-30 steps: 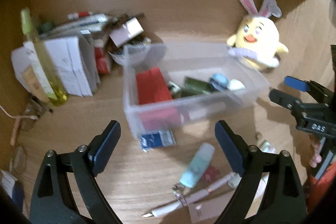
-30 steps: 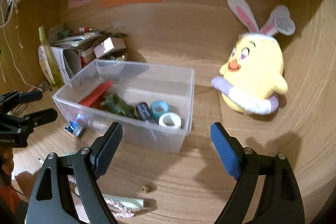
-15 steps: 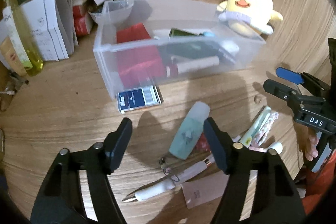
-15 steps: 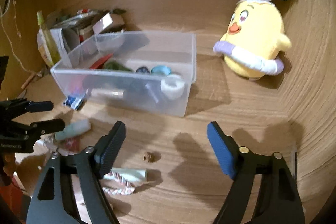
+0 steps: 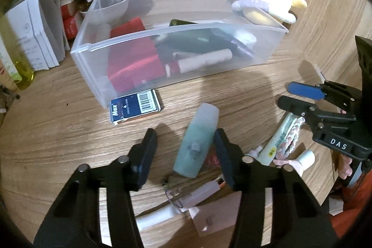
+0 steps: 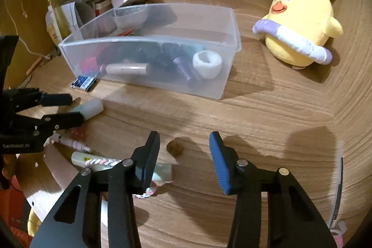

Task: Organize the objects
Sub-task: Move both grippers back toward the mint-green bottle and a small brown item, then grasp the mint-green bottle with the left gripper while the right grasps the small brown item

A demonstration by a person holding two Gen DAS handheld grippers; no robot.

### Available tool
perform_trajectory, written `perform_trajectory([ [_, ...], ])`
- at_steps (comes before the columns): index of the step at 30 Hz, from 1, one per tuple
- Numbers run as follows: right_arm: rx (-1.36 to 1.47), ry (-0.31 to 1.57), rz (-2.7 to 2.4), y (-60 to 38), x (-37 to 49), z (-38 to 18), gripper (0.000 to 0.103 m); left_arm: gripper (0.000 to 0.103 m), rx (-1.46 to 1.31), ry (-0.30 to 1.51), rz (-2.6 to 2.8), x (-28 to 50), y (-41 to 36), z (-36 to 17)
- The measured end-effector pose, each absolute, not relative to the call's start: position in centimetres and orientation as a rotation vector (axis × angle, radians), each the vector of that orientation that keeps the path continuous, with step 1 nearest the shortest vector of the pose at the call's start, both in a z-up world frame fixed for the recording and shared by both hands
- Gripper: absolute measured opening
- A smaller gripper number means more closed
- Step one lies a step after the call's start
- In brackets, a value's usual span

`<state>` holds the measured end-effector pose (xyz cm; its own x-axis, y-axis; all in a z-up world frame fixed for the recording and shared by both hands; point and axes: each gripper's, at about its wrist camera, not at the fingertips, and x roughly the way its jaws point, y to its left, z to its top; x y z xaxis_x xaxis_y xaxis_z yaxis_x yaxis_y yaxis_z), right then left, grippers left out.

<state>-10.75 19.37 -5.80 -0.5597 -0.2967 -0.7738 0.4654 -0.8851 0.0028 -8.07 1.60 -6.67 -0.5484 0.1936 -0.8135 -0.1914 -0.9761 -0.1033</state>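
Two closing hand-held grippers, jaws apart: left (image 5: 184, 143) straddling teal tube (image 5: 197, 143), right (image 6: 184, 150) empty.

Black plastic tools (image 5: 183, 150), blue ribbed pads (image 6: 219, 166), silver pivot screws, white lettering.

yellow chick plush (image 6: 300, 24) with bunny ears, wooden desk (image 6: 255, 120)

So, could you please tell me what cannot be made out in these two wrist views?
- Left wrist view: the white pen on the wooden table is partly covered by the left gripper, whose jaws have been closing around the pale teal tube.
- Right wrist view: contents of the clear plastic bin blur behind its frosted wall.
- Right wrist view: the small brown lump is too small to identify.
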Motion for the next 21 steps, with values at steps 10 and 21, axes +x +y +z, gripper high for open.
perform_trajectory([
  [10,1.172,0.294,-2.379,18.8,-10.7,-6.3,0.013,0.025,-1.332,0.010,2.585,-8.7,1.9,-6.7],
  [21,1.105,0.241,-2.404,18.9,-10.5,-4.7,0.013,0.025,-1.279,-0.048,2.650,-7.9,1.0,-5.1],
])
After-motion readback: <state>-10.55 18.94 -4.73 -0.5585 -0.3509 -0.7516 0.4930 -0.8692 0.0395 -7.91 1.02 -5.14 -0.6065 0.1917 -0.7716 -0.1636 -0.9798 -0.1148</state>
